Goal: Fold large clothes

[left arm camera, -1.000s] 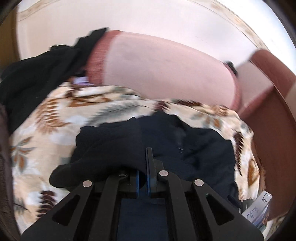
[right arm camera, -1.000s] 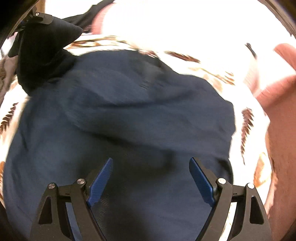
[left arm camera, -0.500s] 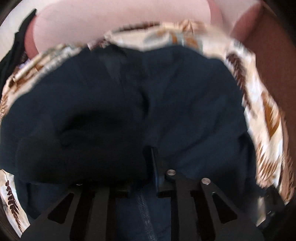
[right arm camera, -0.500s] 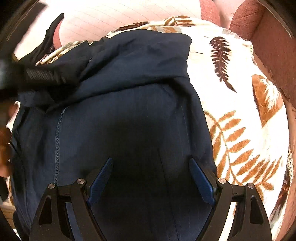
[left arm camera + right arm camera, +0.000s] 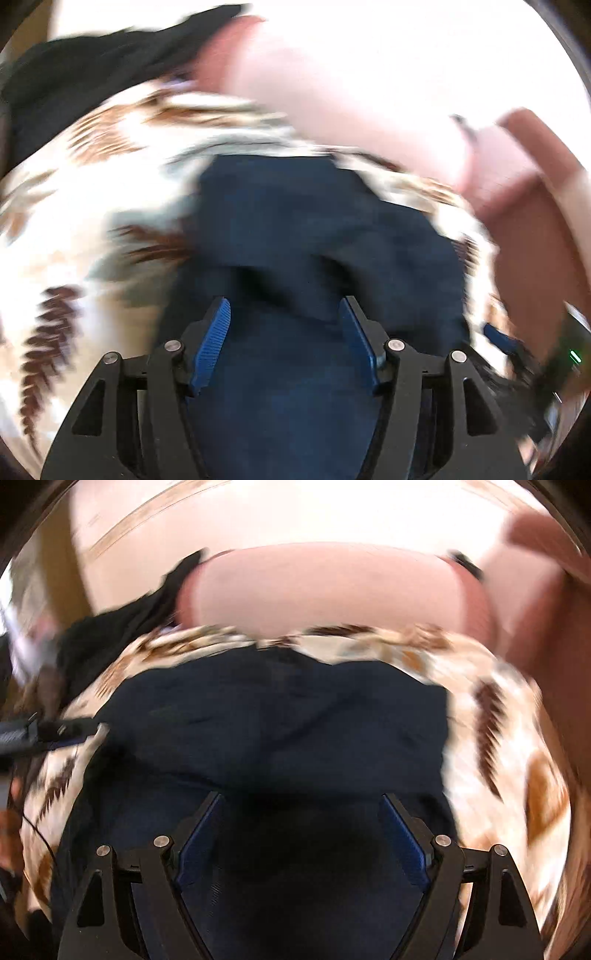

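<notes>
A dark navy garment (image 5: 314,229) lies folded over on a leaf-print sofa cover (image 5: 85,206). It also shows in the right wrist view (image 5: 280,720), with a folded edge across its middle. My left gripper (image 5: 286,314) is open and empty just above the near part of the garment. My right gripper (image 5: 301,805) is open wide and empty over the garment's near half. The left gripper shows at the left edge of the right wrist view (image 5: 48,733). Both views are blurred by motion.
A pink back cushion (image 5: 325,587) stands behind the garment. A black cloth (image 5: 92,70) is heaped at the back left. A reddish-brown armrest (image 5: 532,236) borders the right side. The leaf-print cover (image 5: 502,738) spreads around the garment.
My left gripper has opened and let go of the navy fabric it held, and pulled back. The garment now lies folded over. My right gripper stayed open and pulled back.
</notes>
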Demonstrator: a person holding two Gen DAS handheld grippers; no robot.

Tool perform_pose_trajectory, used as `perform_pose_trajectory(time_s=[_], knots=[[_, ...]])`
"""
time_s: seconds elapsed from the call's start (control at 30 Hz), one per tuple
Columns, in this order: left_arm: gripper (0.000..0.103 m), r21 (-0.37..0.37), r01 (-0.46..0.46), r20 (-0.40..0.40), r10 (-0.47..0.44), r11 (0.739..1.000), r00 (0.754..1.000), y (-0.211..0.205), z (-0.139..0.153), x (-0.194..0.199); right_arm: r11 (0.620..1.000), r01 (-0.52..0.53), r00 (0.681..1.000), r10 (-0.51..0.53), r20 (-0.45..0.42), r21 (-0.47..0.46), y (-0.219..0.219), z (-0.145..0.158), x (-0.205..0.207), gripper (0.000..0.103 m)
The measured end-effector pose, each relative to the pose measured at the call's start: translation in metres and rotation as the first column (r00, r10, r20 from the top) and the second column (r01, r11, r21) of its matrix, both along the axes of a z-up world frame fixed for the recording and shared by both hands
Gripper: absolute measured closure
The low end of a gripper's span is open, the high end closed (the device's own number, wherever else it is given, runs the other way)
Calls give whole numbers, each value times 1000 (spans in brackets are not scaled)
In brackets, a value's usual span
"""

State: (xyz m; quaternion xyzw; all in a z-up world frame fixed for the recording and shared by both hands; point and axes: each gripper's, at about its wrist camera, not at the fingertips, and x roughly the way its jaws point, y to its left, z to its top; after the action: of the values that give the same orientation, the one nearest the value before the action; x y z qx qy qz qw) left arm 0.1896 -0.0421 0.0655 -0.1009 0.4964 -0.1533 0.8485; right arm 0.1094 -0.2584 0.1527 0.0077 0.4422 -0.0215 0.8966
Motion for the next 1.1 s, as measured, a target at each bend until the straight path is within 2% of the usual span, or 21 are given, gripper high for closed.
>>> perform_pose_trajectory(time_s=[0.13, 0.23, 0.3, 0.37, 0.4, 0.43, 0.53, 0.57, 0.63, 0.7, 0.77, 0.8, 0.9, 0.93, 1.0, 1.1], knots=[[43, -29, -109, -86, 106, 994, 991, 25, -31, 17, 989, -120, 993, 118, -25, -85, 40, -16, 35, 18], [43, -77, -140, -117, 131, 987, 985, 29, -43, 23, 952, -201, 979, 188, -79, -229, 78, -37, 51, 19], [43, -72, -142, -110, 134, 987, 985, 25, -45, 21, 922, -234, 972, 212, -106, -308, 90, -53, 58, 22], [43, -51, -139, -101, 133, 989, 986, 24, -47, 23, 900, -256, 967, 235, -100, -352, 101, -59, 60, 50], [43, -40, -140, -96, 135, 989, 986, 24, -48, 24, 905, -263, 965, 242, -103, -335, 101, -60, 62, 80], [43, -35, -143, -92, 139, 989, 986, 25, -48, 24, 925, -252, 967, 232, -102, -284, 96, -58, 64, 85], [43, -30, -140, -89, 137, 990, 987, 27, -51, 27, 981, -169, 986, 168, -21, -97, 69, -43, 63, 87], [43, -27, -138, -89, 135, 990, 987, 26, -52, 29, 989, -141, 990, 141, -1, -47, 61, -39, 62, 87], [43, -21, -134, -91, 132, 991, 987, 25, -54, 30, 994, -66, 997, 63, 37, 81, 34, -29, 58, 87], [43, -1, -136, -103, 135, 991, 986, 23, -56, 31, 980, 10, 998, -21, 56, 197, 6, -23, 54, 88], [43, 17, -137, -105, 138, 990, 985, 23, -59, 32, 946, 100, 991, -124, 57, 308, -28, -22, 52, 88], [43, 25, -138, -106, 140, 990, 985, 23, -60, 32, 917, 159, 981, -190, 50, 366, -48, -23, 49, 89], [43, 43, -148, -113, 152, 988, 982, 25, -63, 33, 805, 313, 930, -368, 10, 504, -104, -35, 39, 94], [43, 47, -153, -118, 157, 987, 981, 27, -65, 34, 746, 376, 900, -435, -26, 549, -126, -44, 33, 94], [43, 54, -159, -127, 164, 986, 978, 29, -67, 35, 659, 450, 858, -506, -89, 603, -155, -62, 24, 96], [43, 51, -177, -140, 183, 983, 973, 34, -69, 35, 610, 513, 818, -560, -130, 604, -175, -75, 15, 96]])
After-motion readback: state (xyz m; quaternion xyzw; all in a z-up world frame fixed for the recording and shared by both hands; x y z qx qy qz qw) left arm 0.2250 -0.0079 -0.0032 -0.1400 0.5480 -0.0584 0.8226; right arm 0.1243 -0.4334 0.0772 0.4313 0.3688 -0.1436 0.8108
